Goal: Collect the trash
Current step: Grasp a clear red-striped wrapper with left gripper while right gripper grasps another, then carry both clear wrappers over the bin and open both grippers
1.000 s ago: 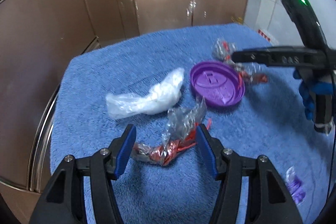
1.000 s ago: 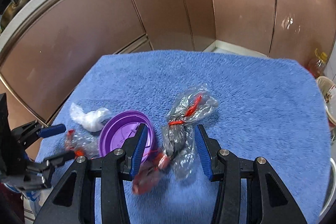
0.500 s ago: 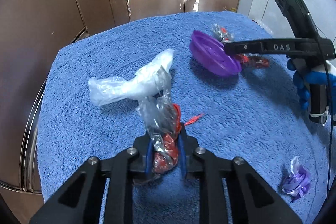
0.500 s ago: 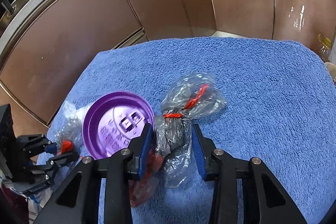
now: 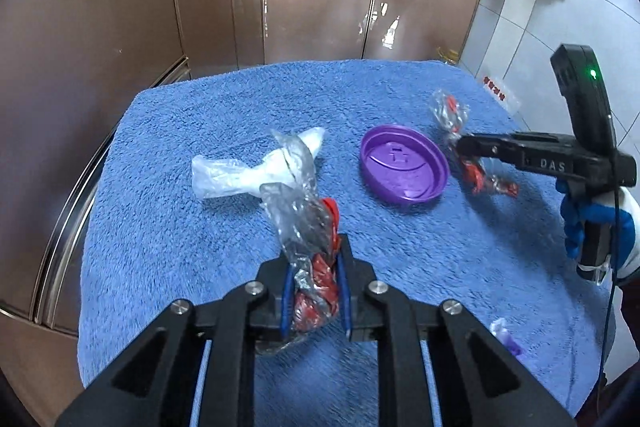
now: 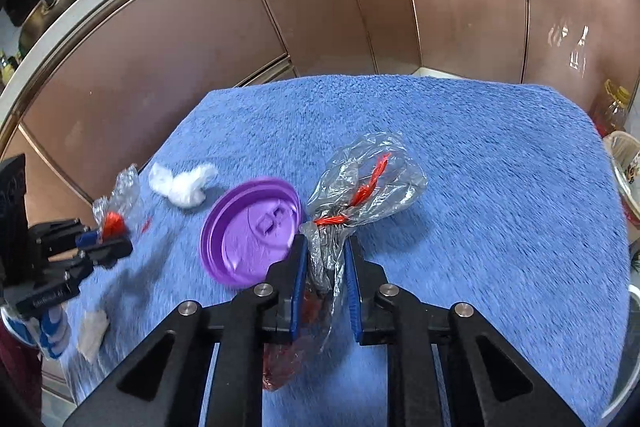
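Now both pickups underway. Left gripper pinches a clear-and-red wrapper, apparently just off the blue towel. Right gripper jaws closing, pads already squeezing a second wrapper beside the purple lid. White wad and lid remain. No bin visible; next move likely carries both wrappers off.

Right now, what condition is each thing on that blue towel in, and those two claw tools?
Left gripper: clamped on a clear-and-red wrapper.
Right gripper: jaws closing, a second clear wrapper pinched between them.
Purple lid: lying flat, untouched.
White plastic wad: crumpled, loose.
Blue towel: spread flat.
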`<state>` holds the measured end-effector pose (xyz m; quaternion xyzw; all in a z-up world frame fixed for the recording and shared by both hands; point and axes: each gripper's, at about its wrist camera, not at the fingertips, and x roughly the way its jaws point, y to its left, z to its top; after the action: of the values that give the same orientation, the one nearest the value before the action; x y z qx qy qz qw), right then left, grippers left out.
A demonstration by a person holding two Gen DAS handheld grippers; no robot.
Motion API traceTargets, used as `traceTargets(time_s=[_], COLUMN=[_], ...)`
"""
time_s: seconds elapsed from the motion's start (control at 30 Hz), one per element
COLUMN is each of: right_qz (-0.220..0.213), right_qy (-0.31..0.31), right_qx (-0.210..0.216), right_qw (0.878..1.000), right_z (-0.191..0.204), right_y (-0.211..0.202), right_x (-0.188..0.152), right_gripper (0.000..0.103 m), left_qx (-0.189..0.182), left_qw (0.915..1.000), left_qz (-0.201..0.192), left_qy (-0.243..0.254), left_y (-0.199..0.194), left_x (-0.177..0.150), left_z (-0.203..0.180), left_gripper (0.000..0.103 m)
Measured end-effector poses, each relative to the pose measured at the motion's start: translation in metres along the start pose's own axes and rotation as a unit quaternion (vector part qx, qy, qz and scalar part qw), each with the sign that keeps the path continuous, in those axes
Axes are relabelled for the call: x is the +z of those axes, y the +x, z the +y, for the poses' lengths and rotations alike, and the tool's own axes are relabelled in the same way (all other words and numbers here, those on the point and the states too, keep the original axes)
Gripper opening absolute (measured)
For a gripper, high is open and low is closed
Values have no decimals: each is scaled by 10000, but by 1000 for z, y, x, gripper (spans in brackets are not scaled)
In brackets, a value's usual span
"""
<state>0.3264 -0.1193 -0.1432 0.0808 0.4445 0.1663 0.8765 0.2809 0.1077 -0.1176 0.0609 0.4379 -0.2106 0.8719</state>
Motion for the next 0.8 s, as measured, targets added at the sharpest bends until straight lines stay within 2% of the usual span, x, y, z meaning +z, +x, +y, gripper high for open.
traceTargets(time_s=[0.3, 0.47, 0.63, 0.8], right_qz=[-229, -536, -829, -982], right_qy=[-41, 86, 340, 759], right_qx=[-34, -69, -337, -811], right_qw=[9997, 9985, 9954, 9889], right_z=[-13, -32, -75, -141], right_y=[-53, -96, -149, -192], right_x=[-24, -35, -53, -78], right_gripper=[10, 10, 10, 10], left_qx=[18, -38, -402, -833], left_qw=[9998, 9997, 9982, 9939], left_qz=[-166, -244, -345, -257], left_qy=[-83, 47, 265, 678], left_y=[-25, -39, -45, -21], left_x=[7, 16, 38, 66], left_z=[-35, -73, -132, -216], left_gripper=[16, 16, 16, 16])
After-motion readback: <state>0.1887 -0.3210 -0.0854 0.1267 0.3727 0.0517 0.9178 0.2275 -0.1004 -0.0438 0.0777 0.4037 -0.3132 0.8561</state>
